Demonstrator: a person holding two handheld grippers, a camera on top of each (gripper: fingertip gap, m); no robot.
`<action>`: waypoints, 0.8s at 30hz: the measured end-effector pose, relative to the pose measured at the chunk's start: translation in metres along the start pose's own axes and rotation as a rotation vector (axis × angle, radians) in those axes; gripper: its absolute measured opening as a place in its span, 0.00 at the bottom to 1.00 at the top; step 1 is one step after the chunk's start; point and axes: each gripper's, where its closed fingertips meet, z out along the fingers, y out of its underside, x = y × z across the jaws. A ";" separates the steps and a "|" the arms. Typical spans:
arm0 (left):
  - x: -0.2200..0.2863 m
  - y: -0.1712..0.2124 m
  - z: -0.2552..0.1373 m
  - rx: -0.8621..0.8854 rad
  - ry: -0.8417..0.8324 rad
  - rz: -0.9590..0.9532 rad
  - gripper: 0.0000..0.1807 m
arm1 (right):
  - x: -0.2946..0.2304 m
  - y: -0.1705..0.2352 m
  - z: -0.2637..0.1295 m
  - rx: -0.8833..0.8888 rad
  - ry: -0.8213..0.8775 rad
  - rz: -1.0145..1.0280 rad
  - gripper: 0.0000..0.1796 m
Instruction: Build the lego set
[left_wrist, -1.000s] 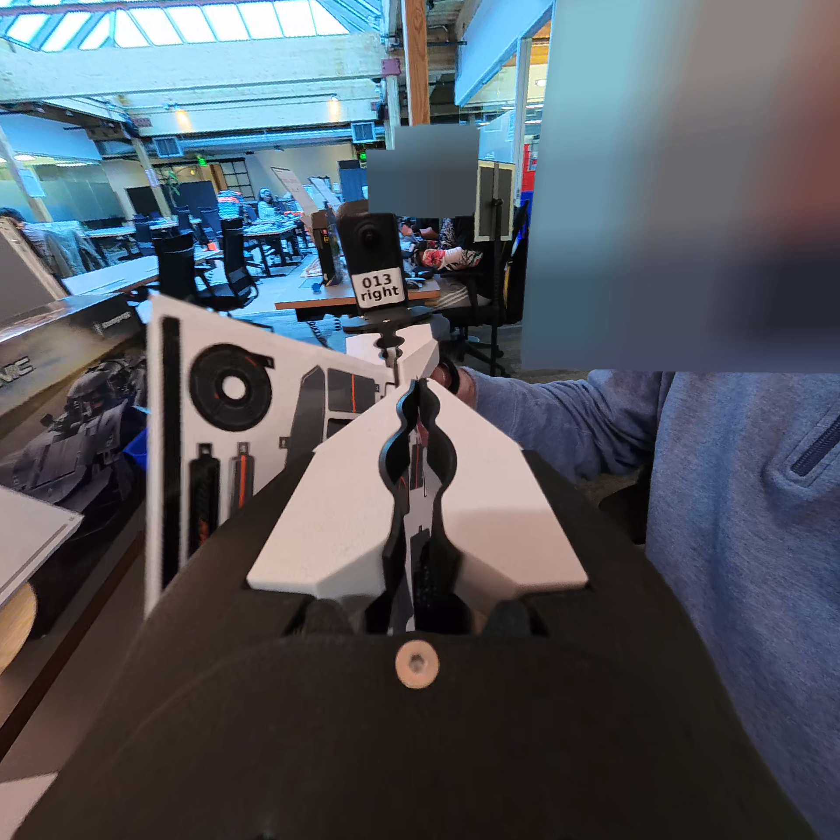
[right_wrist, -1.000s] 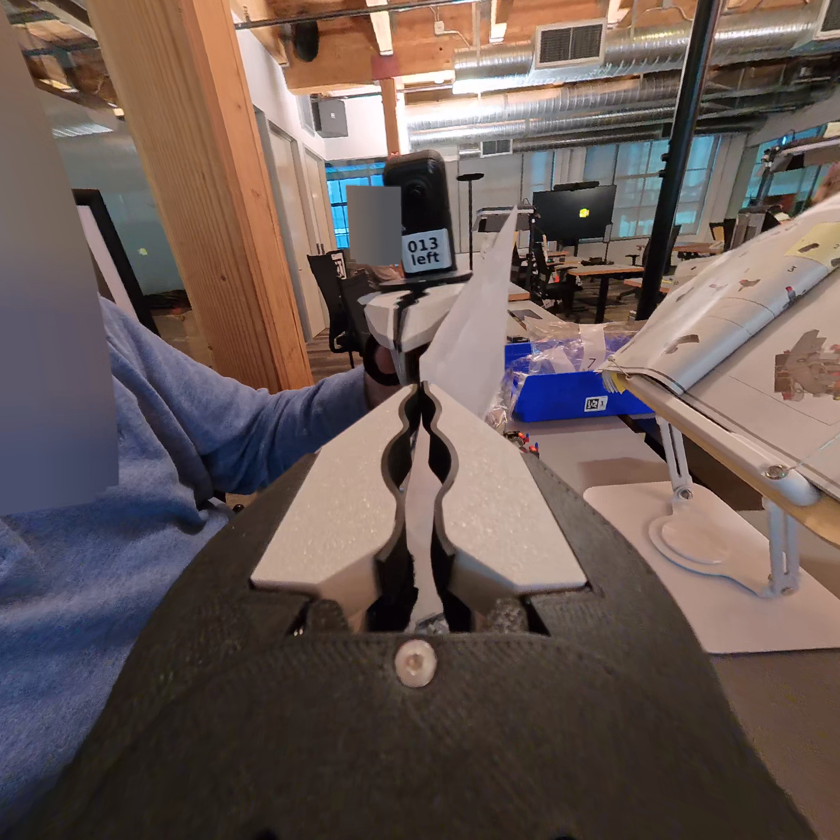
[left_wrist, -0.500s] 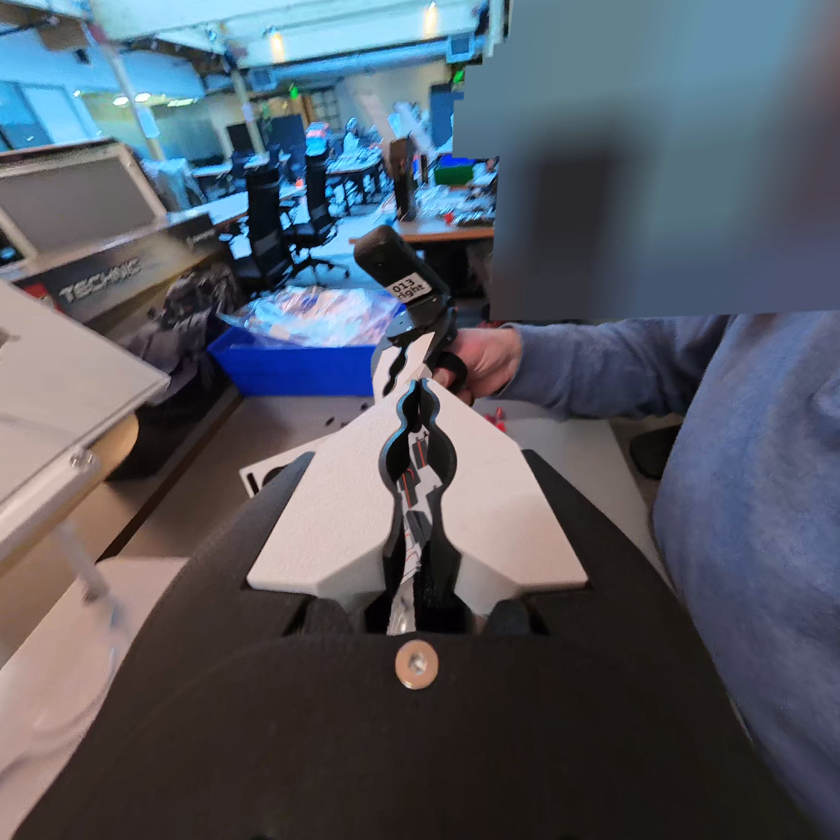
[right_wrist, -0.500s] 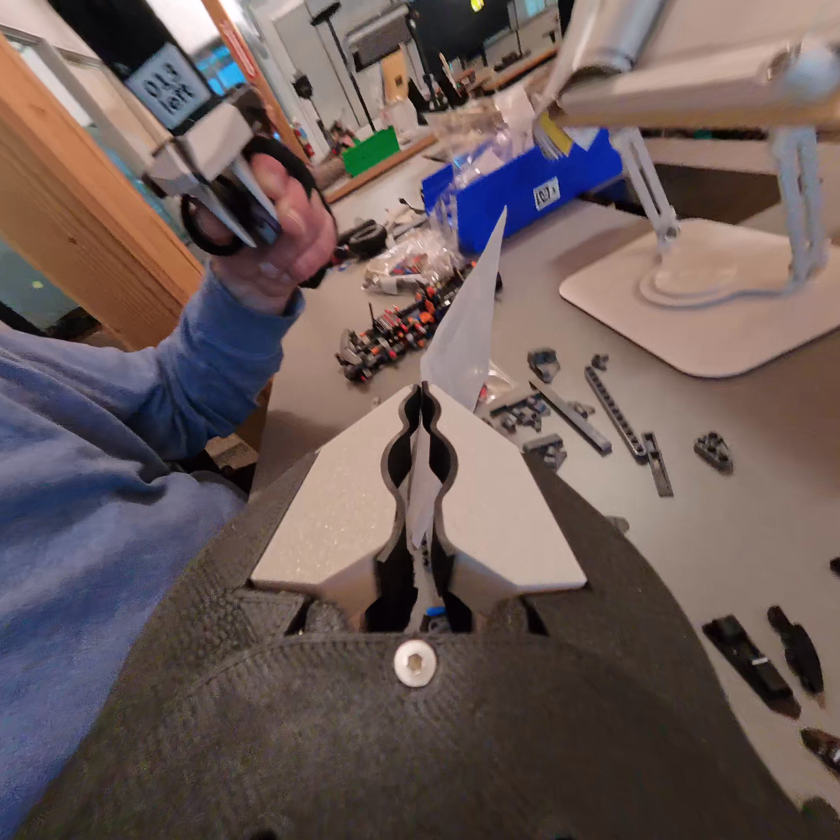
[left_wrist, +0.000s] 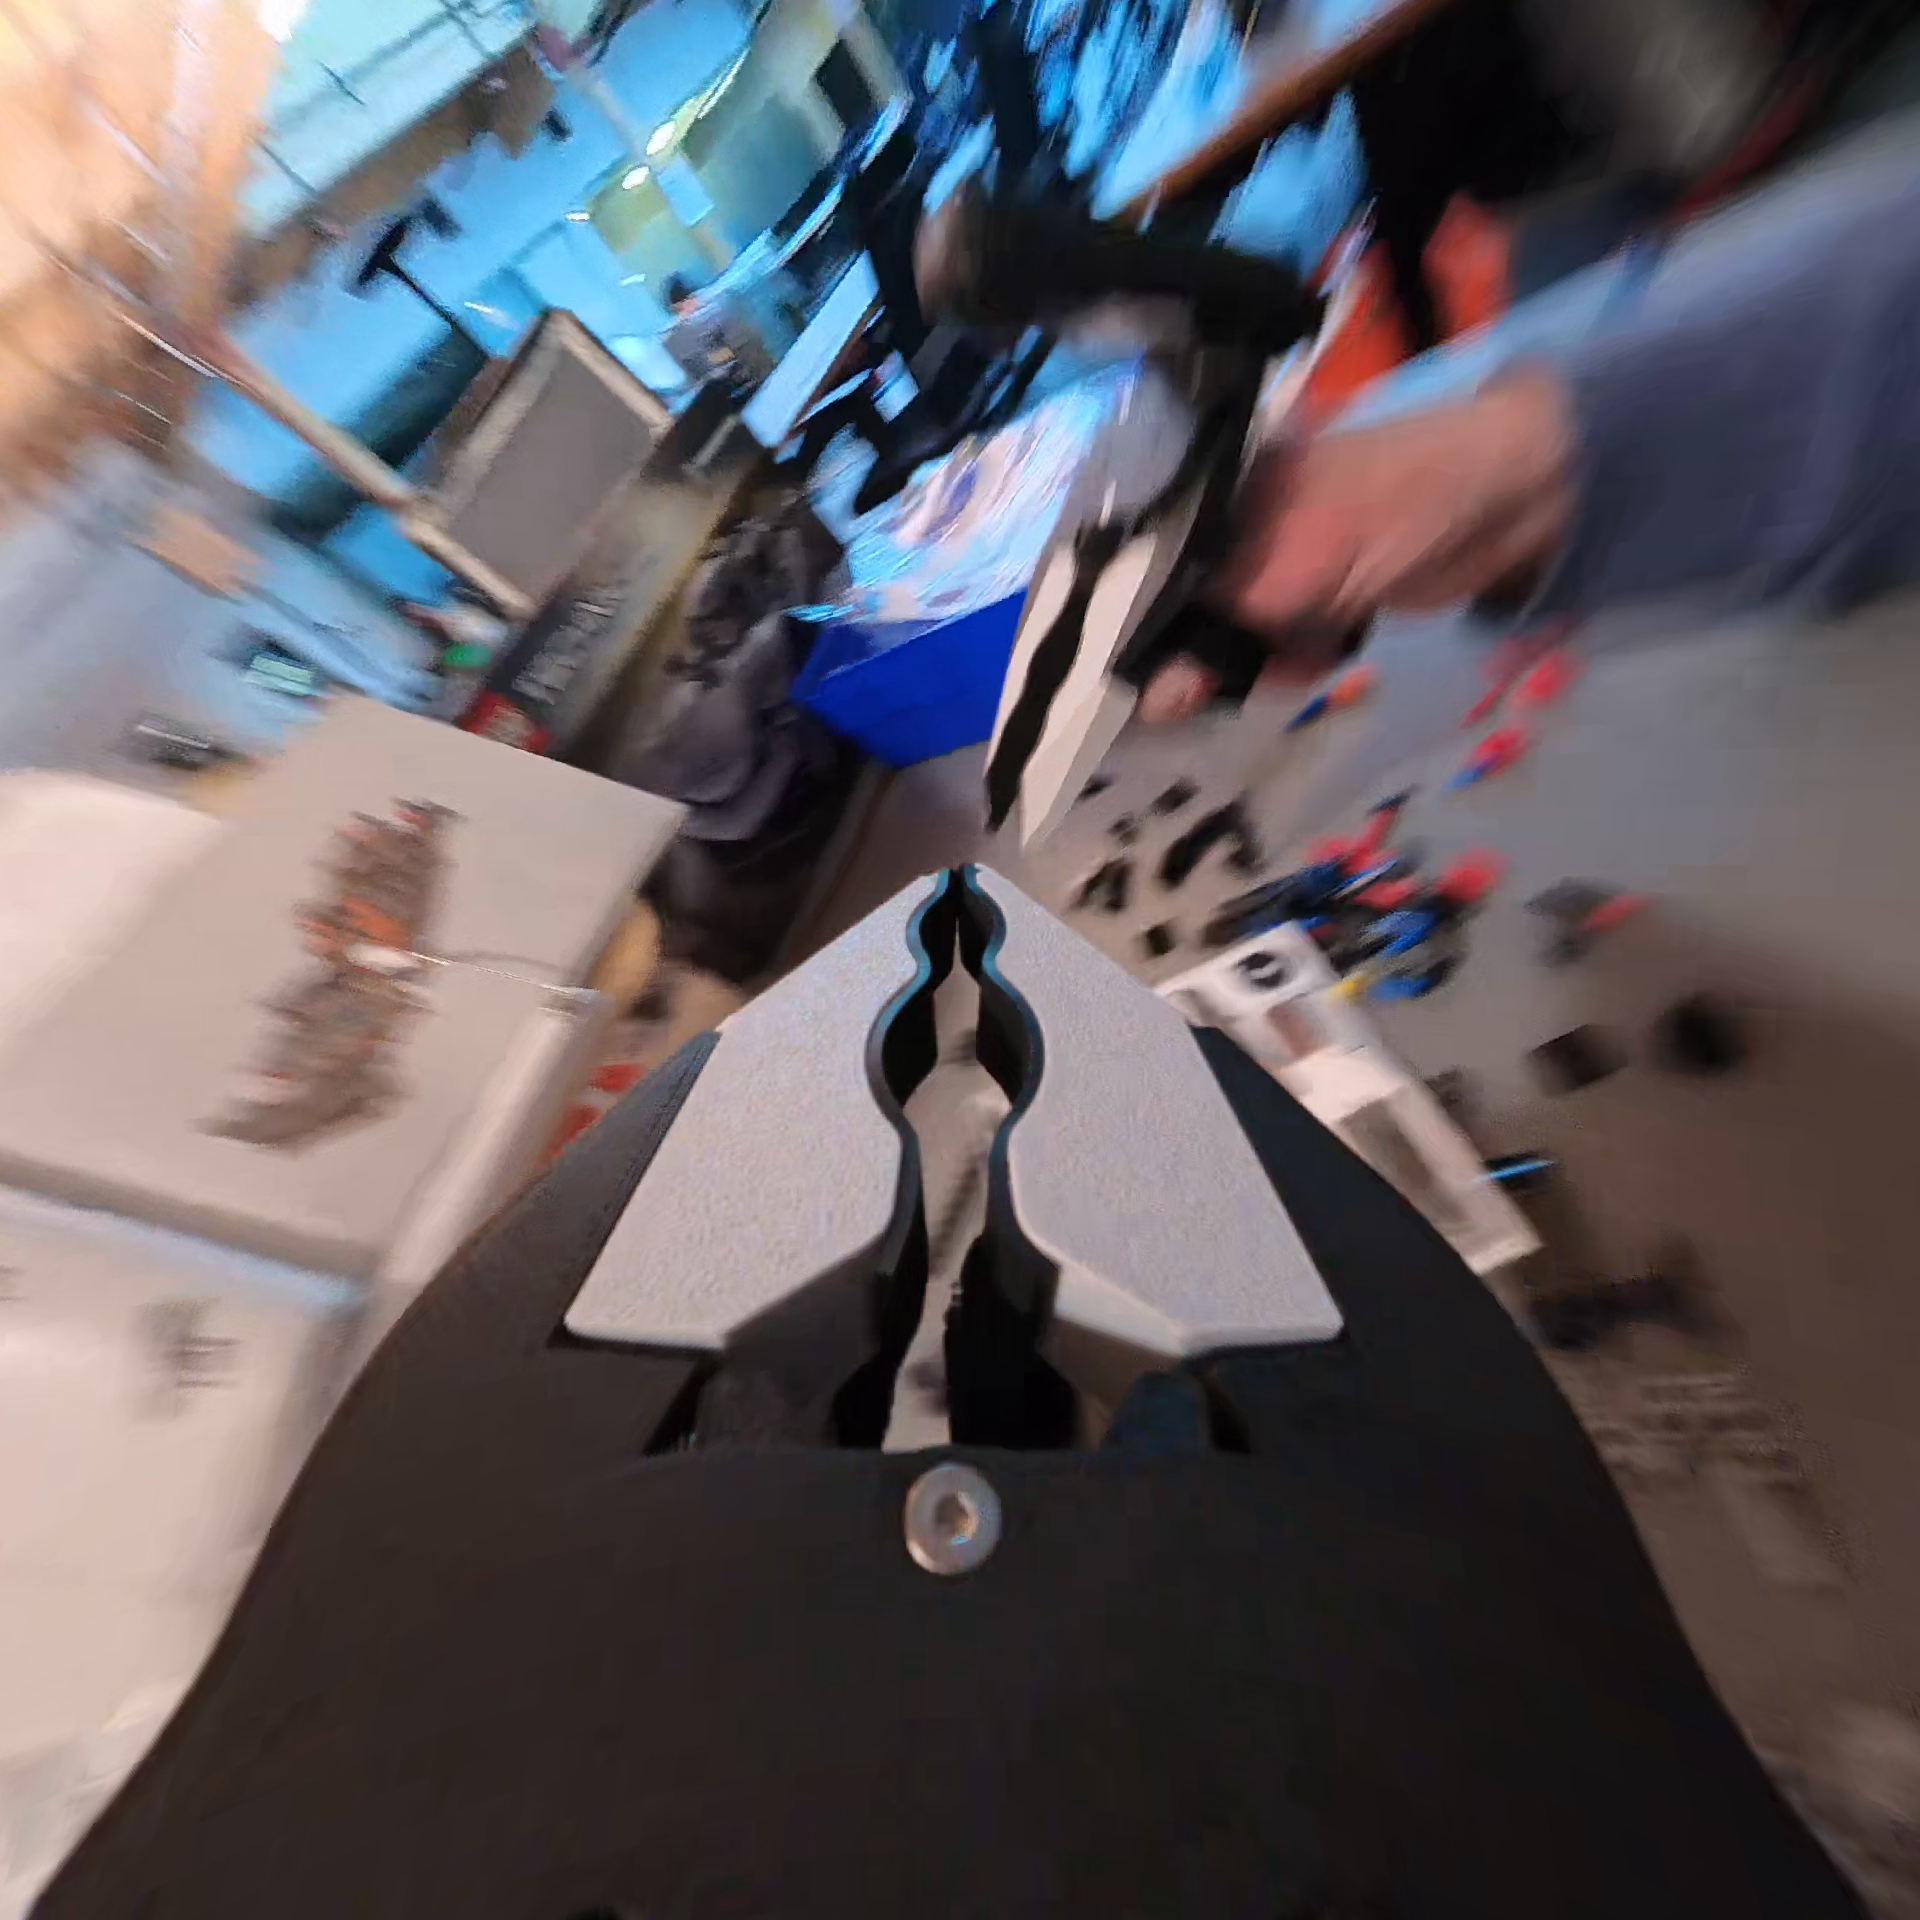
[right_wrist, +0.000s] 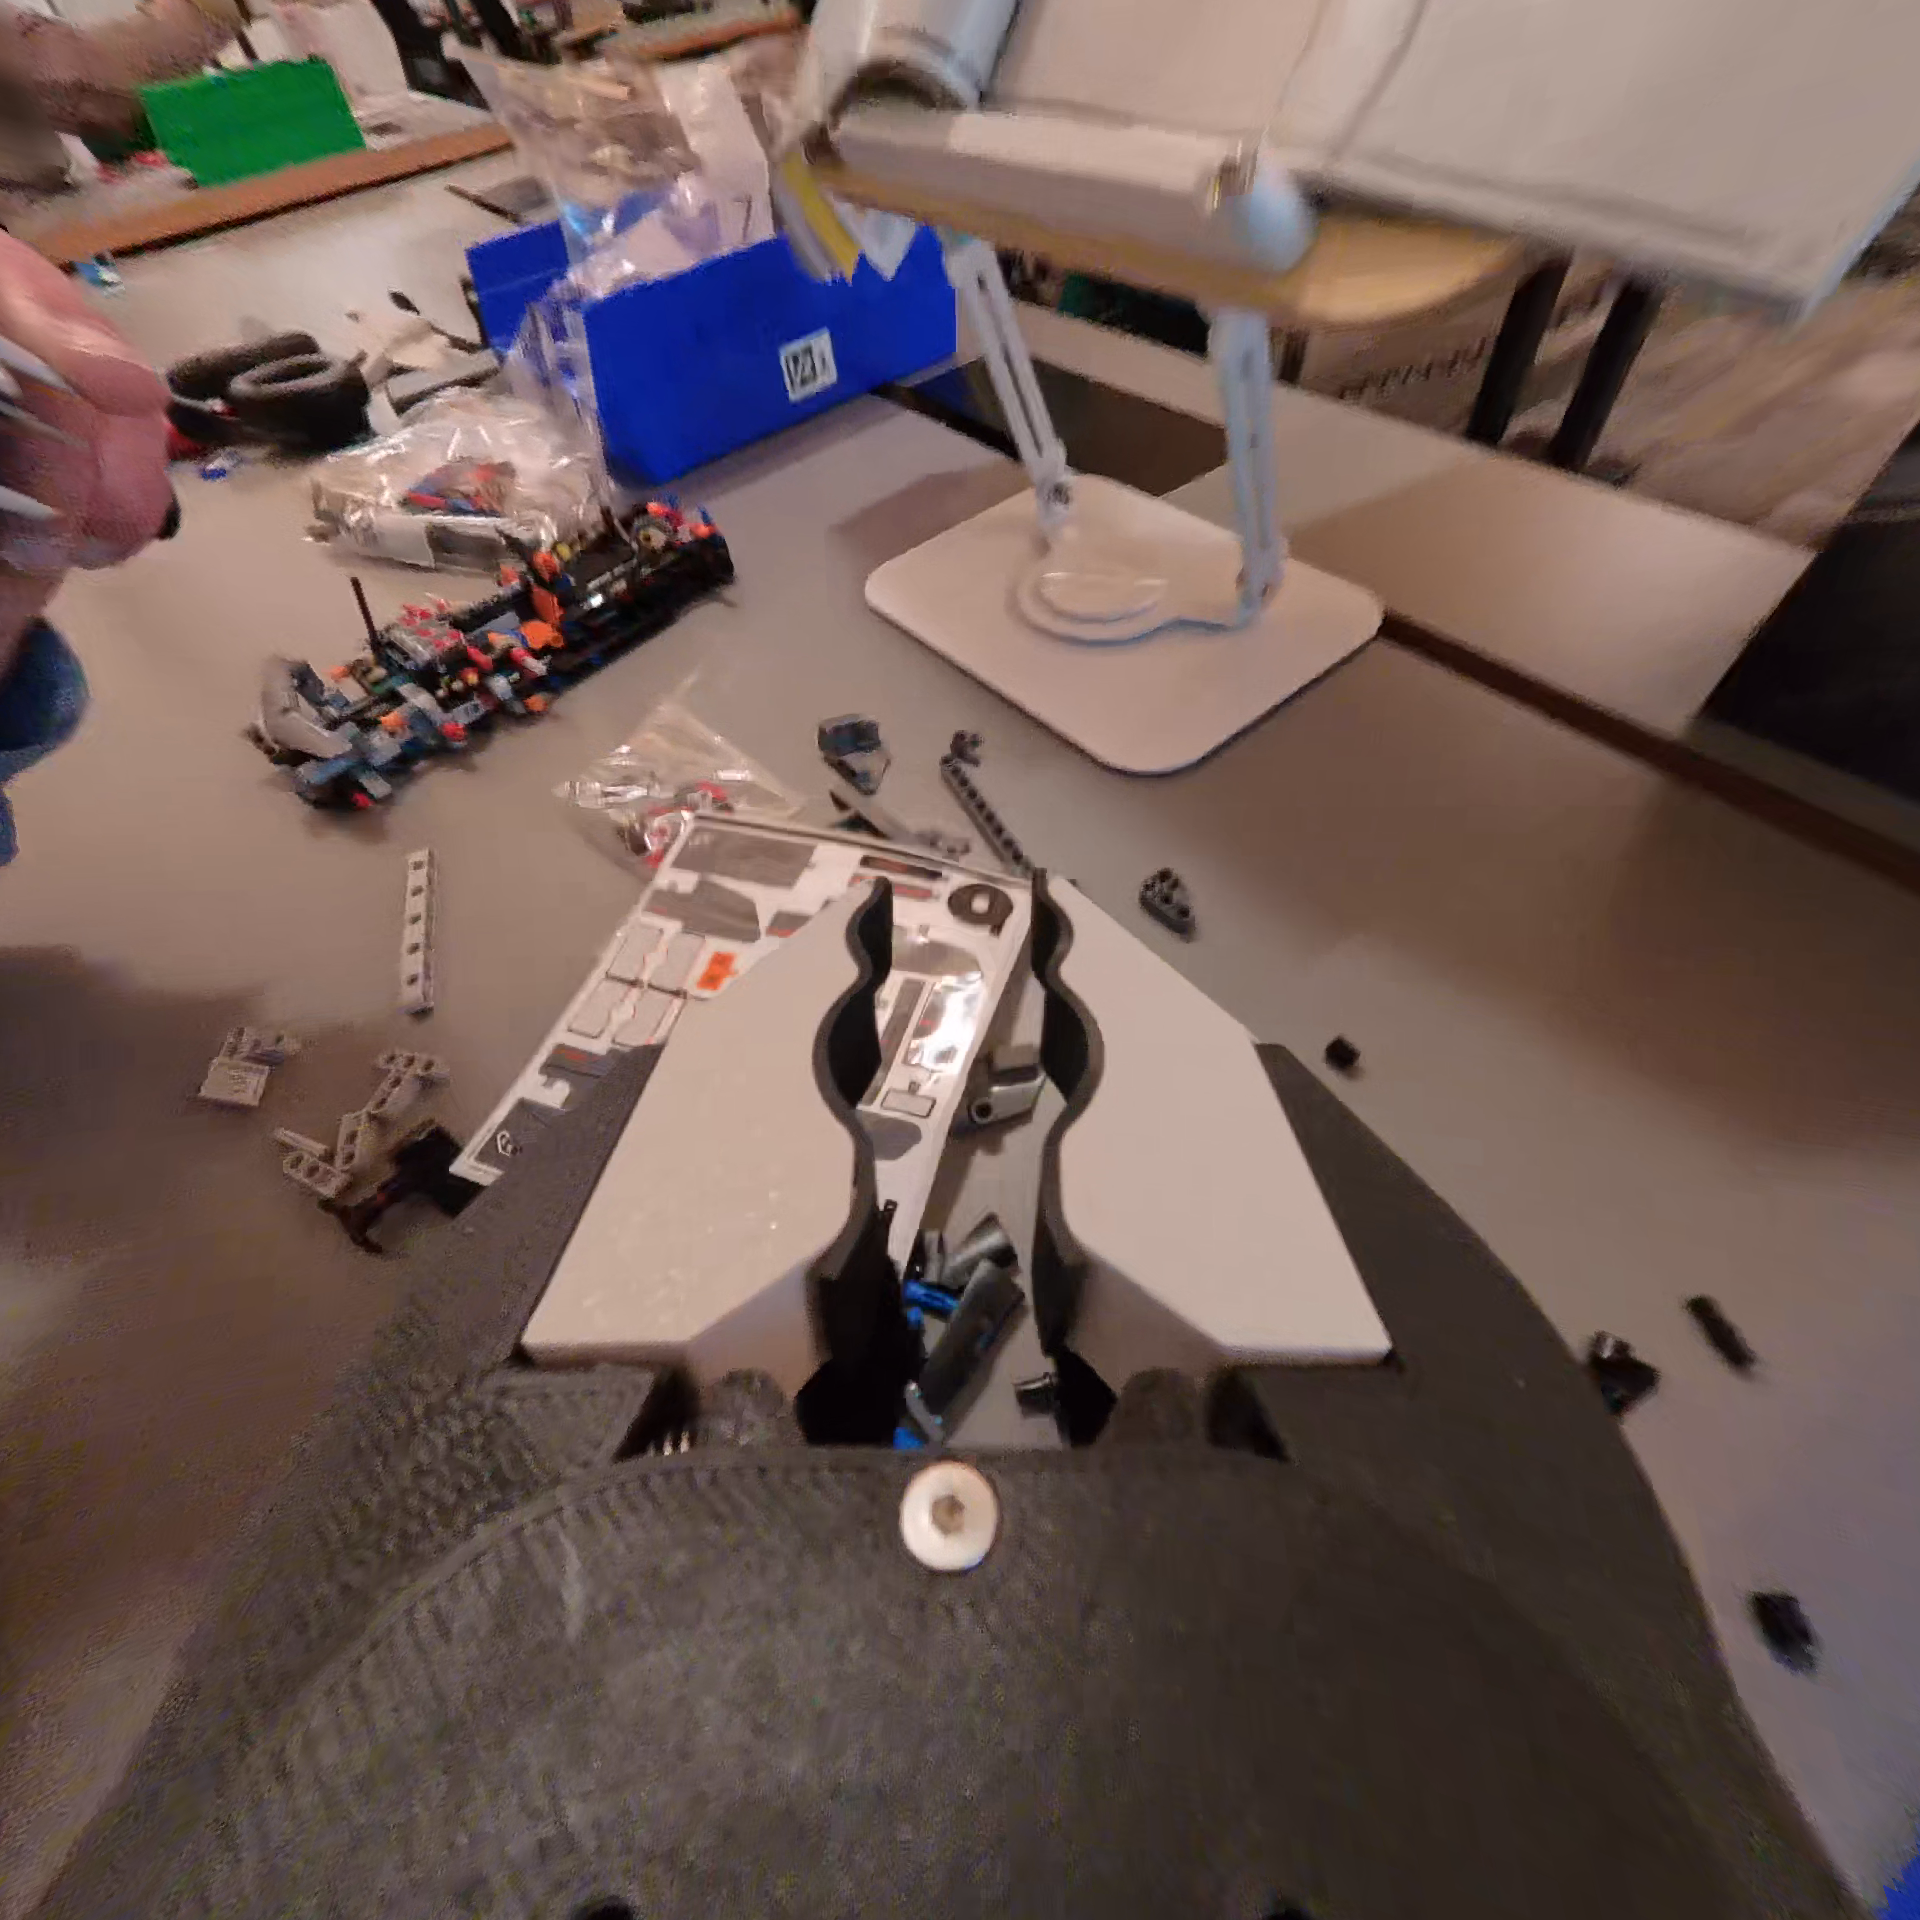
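Observation:
The white sticker sheet with grey and black decals lies flat on the grey table, under my right gripper, which is open and empty just above it. The sheet also shows in the blurred left wrist view, to the right of my left gripper. That gripper is shut, with nothing visible between the tips. The partly built black lego model with orange and blue pins lies at the back left. Loose grey and black parts lie around the sheet. The right gripper shows far off in the left wrist view.
A blue bin with plastic bags stands at the back. The white book stand's base is at the back right, holding the instruction book. A clear bag, black tyres and a hand are at left. The gap from one gripper's tips to the other's is roughly 15 cm.
Both grippers have tipped down toward the table. The right gripper has opened and let go of the sticker sheet, which now lies flat. The left gripper no longer holds the sheet and swings fast.

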 end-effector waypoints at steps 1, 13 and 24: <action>0.003 -0.001 0.004 -0.029 -0.039 0.094 0.00 | -0.005 -0.010 -0.006 0.045 -0.006 -0.018 0.11; 0.014 -0.033 0.017 -0.105 -0.280 0.730 0.00 | -0.112 -0.070 -0.043 0.276 -0.648 0.299 0.07; 0.007 -0.033 0.011 -0.131 -0.268 0.937 0.00 | -0.122 -0.076 -0.043 0.298 -0.751 0.390 0.06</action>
